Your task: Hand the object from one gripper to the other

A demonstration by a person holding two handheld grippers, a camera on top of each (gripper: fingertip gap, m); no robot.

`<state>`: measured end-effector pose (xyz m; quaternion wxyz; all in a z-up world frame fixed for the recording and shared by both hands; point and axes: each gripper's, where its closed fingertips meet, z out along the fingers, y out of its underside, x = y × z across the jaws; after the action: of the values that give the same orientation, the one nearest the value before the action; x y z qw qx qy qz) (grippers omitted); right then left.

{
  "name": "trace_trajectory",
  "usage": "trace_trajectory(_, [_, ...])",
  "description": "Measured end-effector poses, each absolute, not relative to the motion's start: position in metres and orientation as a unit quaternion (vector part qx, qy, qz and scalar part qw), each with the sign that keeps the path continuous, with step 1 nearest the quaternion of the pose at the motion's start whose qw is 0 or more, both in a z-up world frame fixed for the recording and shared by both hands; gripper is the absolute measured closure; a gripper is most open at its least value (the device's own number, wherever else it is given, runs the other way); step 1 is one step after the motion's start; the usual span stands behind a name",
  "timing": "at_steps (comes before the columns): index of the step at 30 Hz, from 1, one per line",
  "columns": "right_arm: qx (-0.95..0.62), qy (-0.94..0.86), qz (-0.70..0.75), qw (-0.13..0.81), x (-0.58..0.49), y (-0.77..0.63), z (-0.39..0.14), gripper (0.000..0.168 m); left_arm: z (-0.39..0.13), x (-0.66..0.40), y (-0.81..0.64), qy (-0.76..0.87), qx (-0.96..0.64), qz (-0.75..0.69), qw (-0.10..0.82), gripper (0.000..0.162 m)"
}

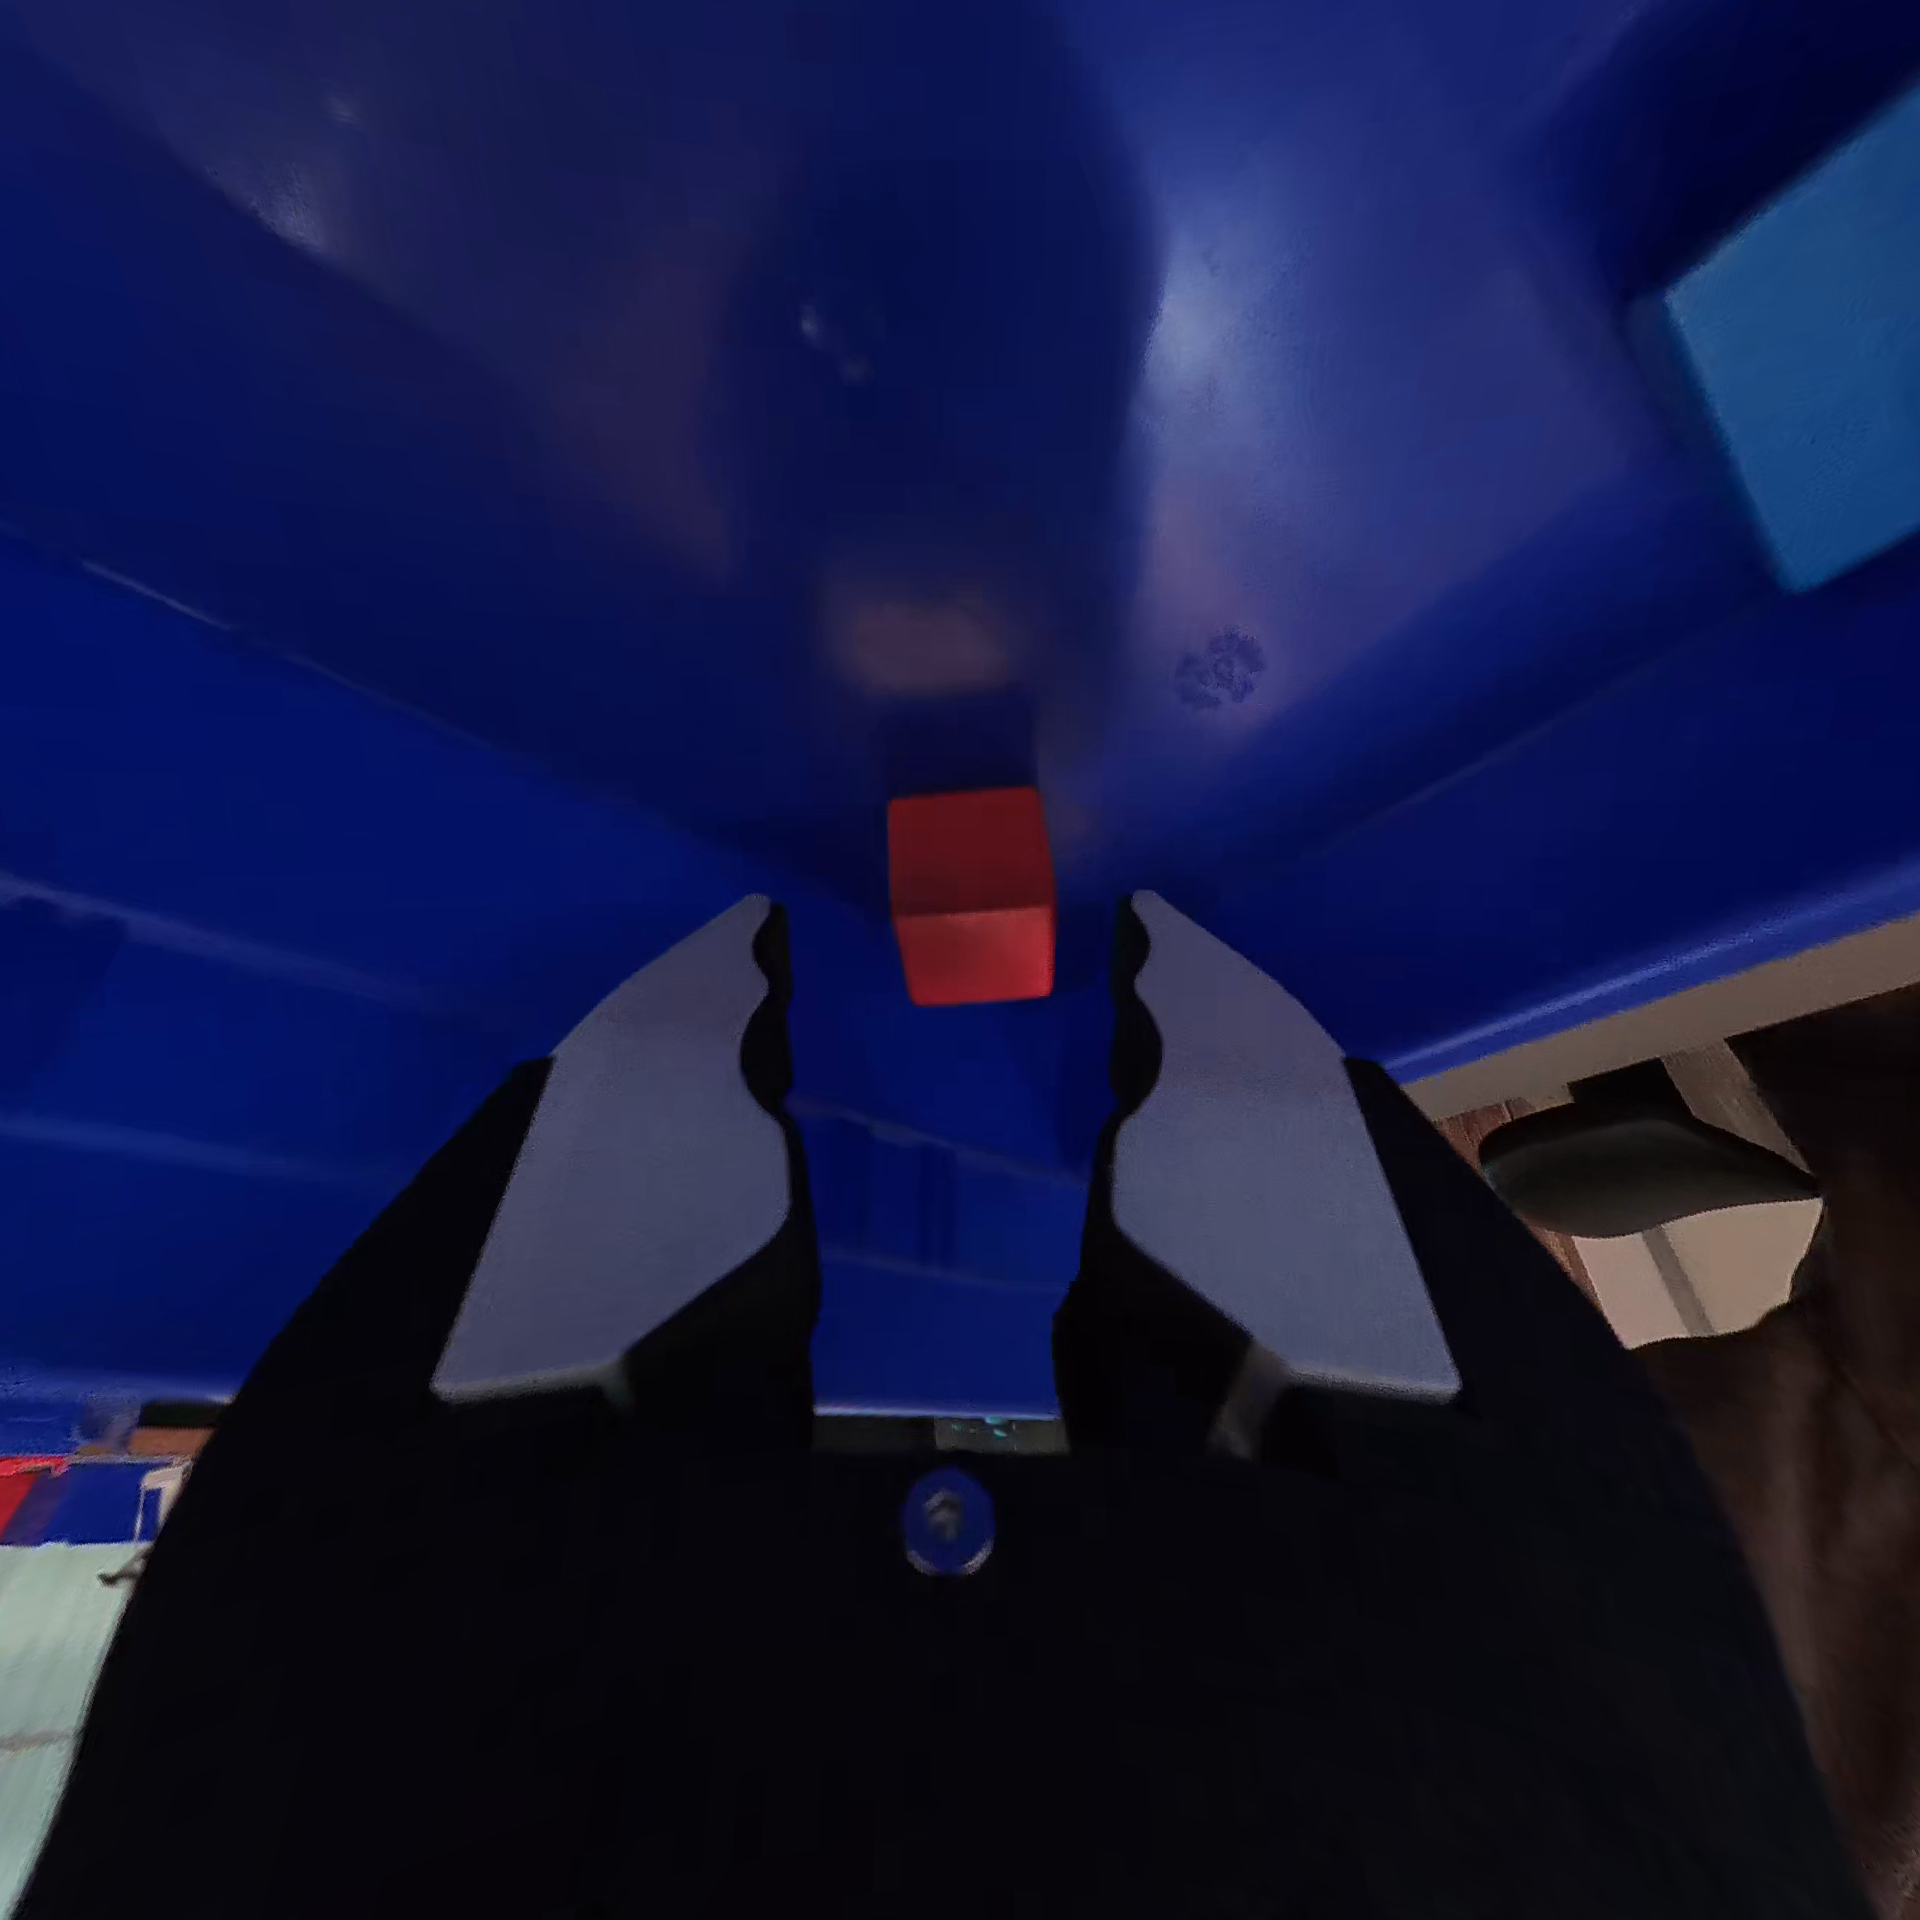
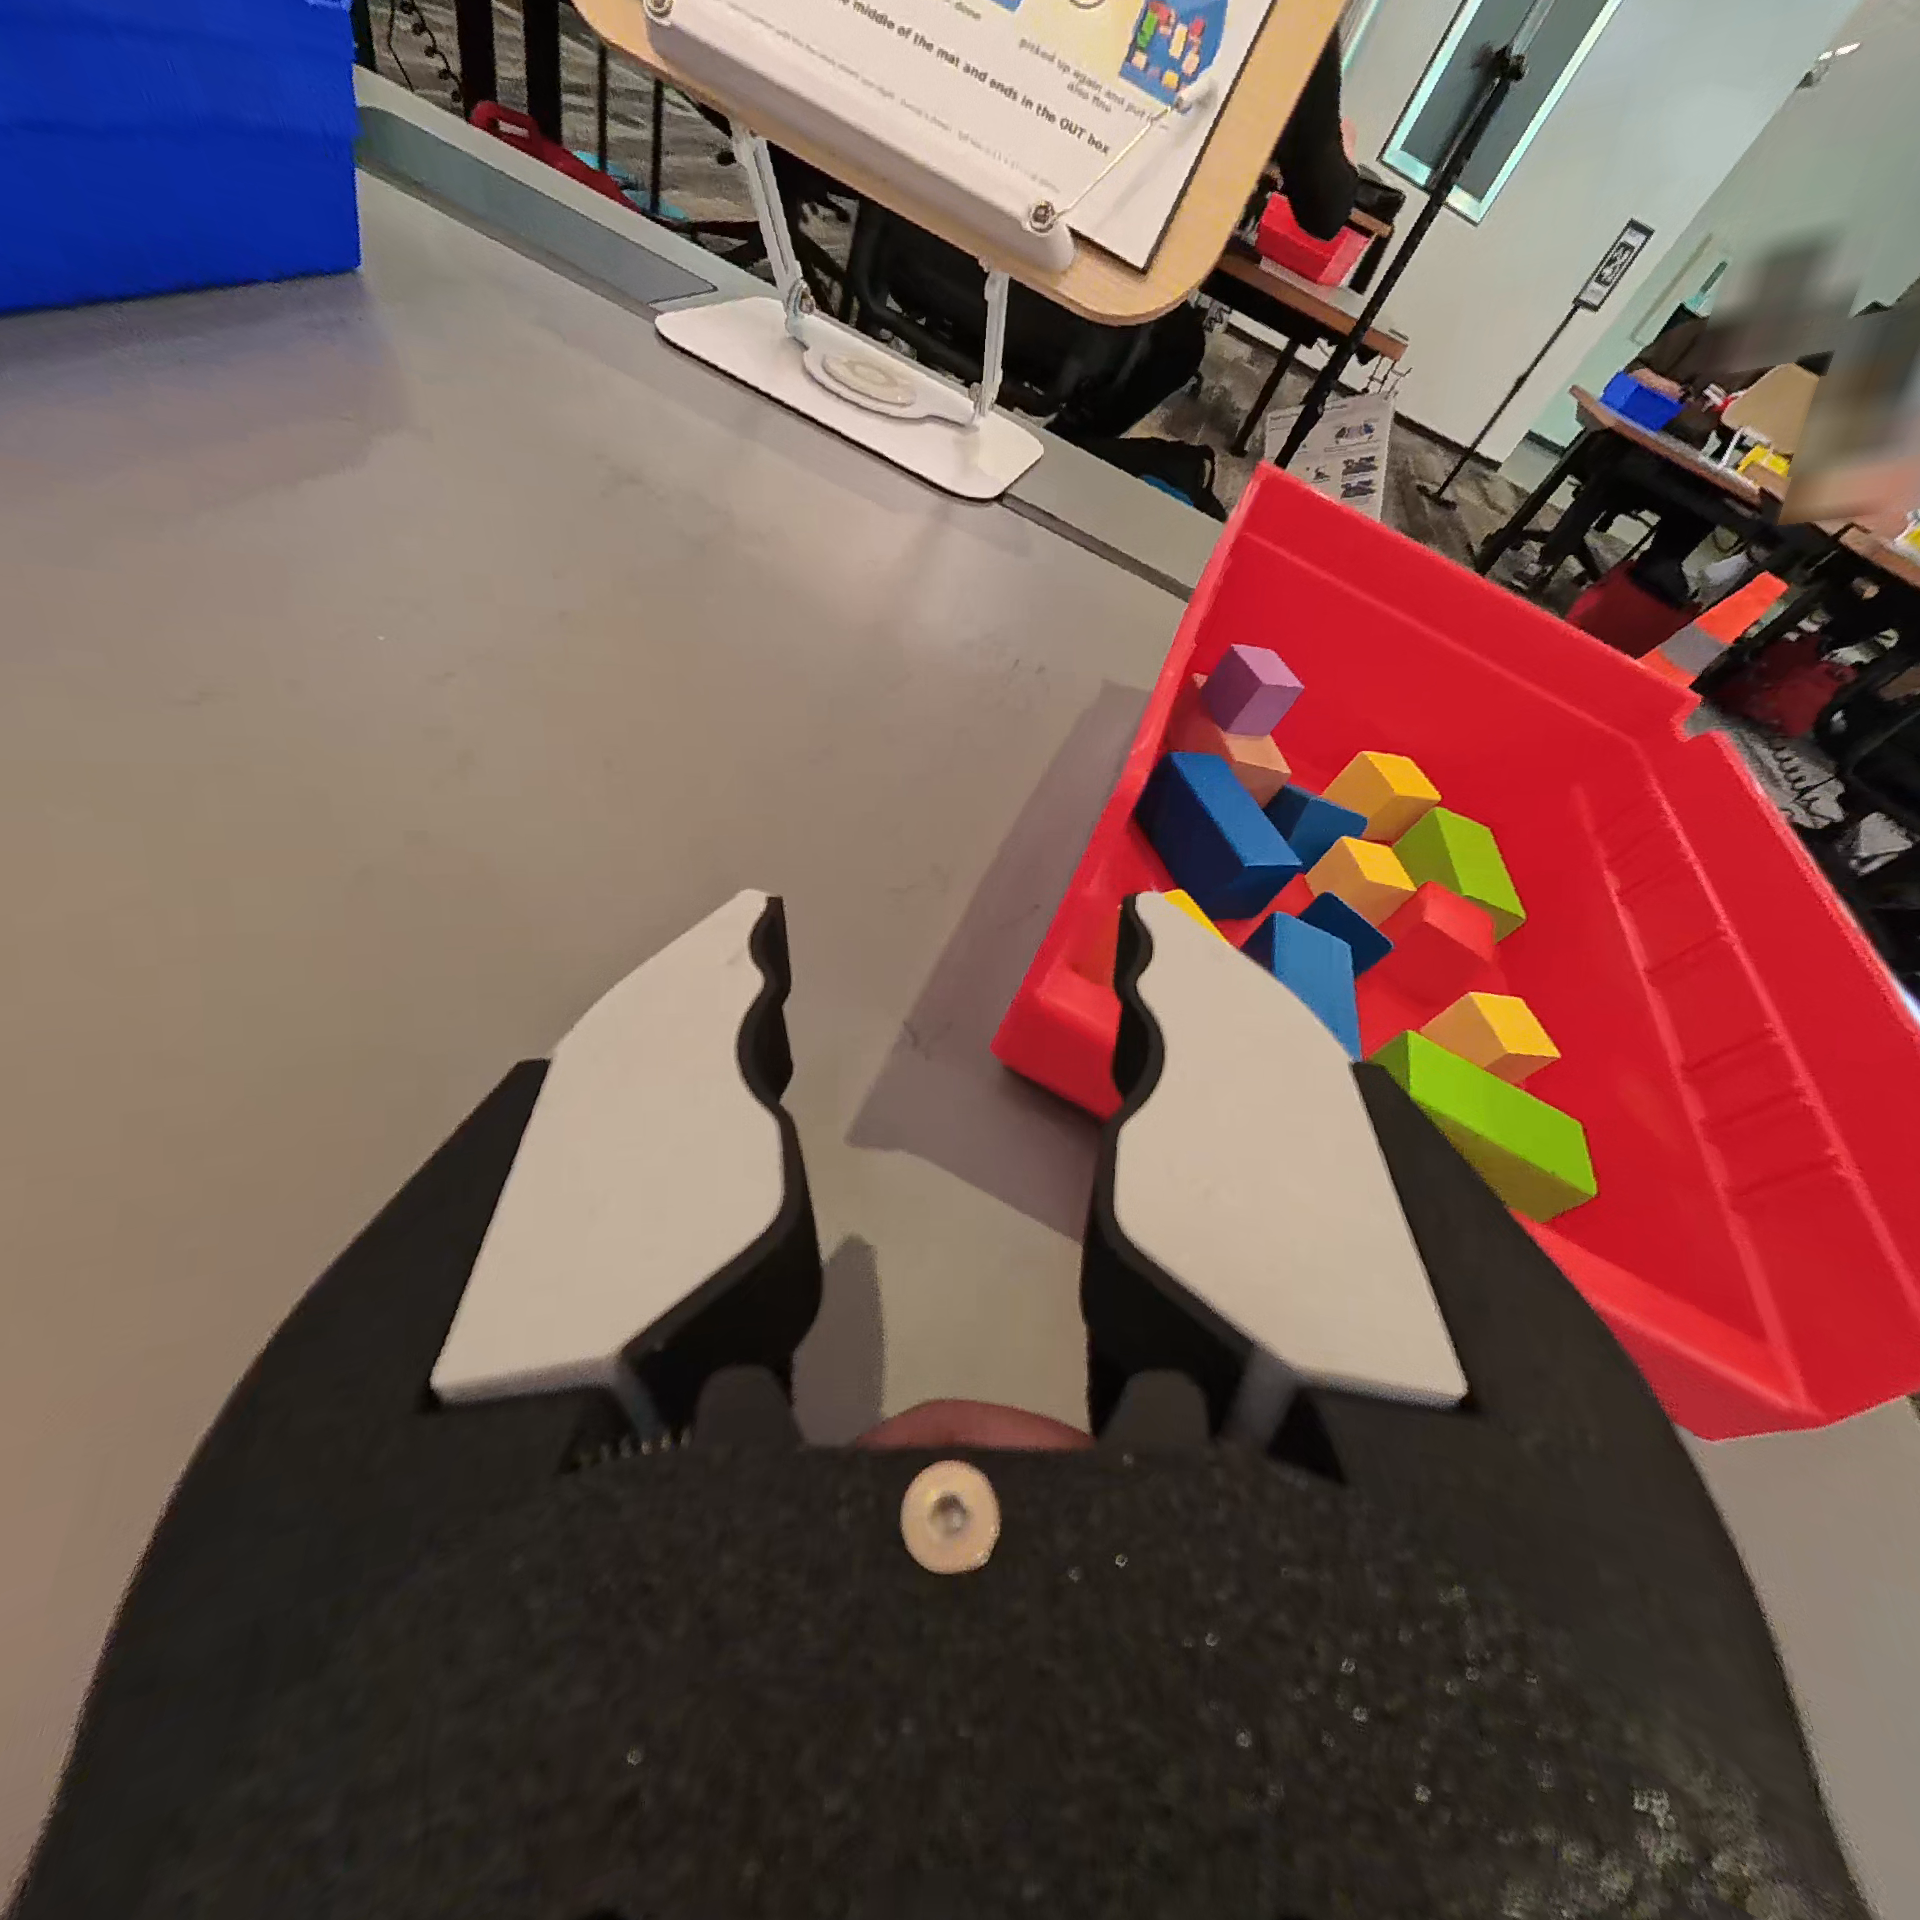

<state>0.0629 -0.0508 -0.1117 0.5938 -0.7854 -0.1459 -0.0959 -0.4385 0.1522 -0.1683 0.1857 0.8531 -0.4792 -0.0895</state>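
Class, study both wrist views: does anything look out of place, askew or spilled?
Nothing is spilled or damaged. The blocks in the red bin lie in a loose jumble, a purple cube perched on top. One red cube sits alone in the blue bin.

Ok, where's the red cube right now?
In the left wrist view, the red cube sits on the floor of the blue bin, just beyond the open left gripper, untouched, with a lighter blue block far right.

At the top of your right wrist view you have a printed instruction sheet on a tilted stand. Farther right, a small sign on a pole and a leaflet, probably printed, look too small to read.
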Motion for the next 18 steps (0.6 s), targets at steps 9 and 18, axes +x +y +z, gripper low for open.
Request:
trace_trajectory(9, [-0.791, -0.142, -0.097, 0.587, 0.071, -0.052, -0.113, 0.109, -0.169, -0.443, 0.128, -0.492, 0.829, -0.105, 0.246, 0.128])
trace_trajectory(18, [-0.772, -0.171, -0.047, 0.61, 0.051, -0.049, -0.1, 0.111, -0.088, -0.388, 0.121, -0.545, 0.827, 0.135, 0.018, 0.129])
